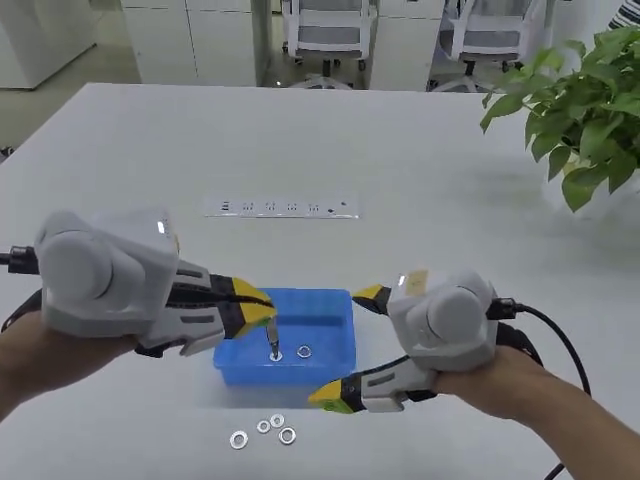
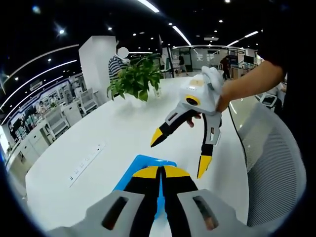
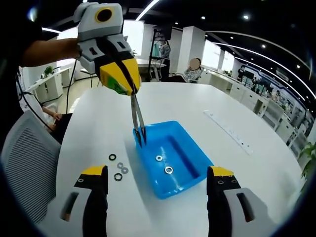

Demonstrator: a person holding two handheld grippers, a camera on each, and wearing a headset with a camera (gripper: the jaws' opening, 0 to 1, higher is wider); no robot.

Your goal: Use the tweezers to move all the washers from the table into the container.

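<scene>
The left gripper (image 3: 121, 74), jaws pinched on the tweezers (image 3: 137, 116), aims their nearly closed tips into the blue container (image 3: 197, 154), where two washers (image 3: 169, 170) lie. Four more wait on the table (image 3: 98, 128). The right gripper (image 2: 178, 158) gapes, empty.

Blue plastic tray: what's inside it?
Two small metal washers lie apart on the floor of the blue plastic tray. The thin metal tweezers, held by the left gripper, dip their tips in near one wall. In the head view that gripper hides the tray's far-left corner.
</scene>
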